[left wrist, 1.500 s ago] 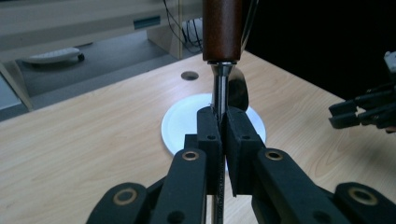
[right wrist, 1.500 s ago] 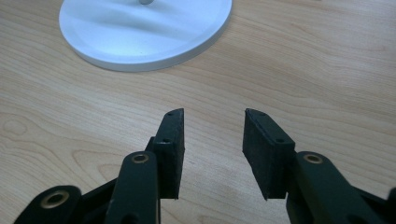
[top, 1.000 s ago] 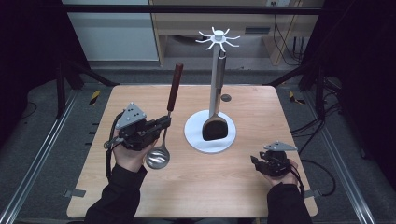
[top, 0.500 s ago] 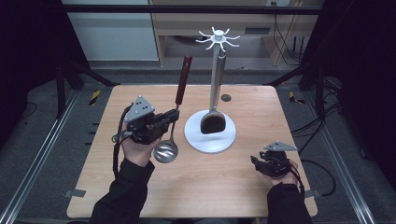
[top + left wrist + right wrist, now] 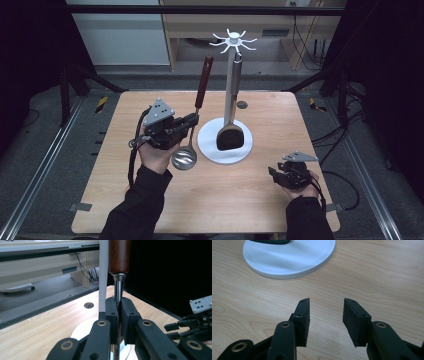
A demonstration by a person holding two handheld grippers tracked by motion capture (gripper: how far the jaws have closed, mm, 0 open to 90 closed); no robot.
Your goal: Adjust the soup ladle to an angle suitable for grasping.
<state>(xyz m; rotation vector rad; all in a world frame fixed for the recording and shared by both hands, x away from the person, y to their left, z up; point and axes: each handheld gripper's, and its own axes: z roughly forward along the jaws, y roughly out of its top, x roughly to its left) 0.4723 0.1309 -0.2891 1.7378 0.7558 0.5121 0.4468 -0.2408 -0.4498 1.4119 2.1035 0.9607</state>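
1. The left hand-held gripper (image 5: 189, 121) is clamped on the ladle (image 5: 192, 125) shaft, carrying it upright just beside the rack (image 5: 231, 90).
2. Next, I judge: lift the handle to a free hook.
3. The right hand-held gripper (image 5: 325, 315) rests apart, empty.

A wooden table (image 5: 210, 210) stands on grey carpet (image 5: 45, 150), with metal rails (image 5: 40, 172) running along the floor on both sides. Behind it, a pale wooden desk (image 5: 280, 22) lines the back wall beside a light grey cabinet (image 5: 120, 35). Black drapes (image 5: 385, 75) darken both flanks. Cables (image 5: 305, 45) hang under the desk; yellow-black tape (image 5: 101, 103) marks the floor.
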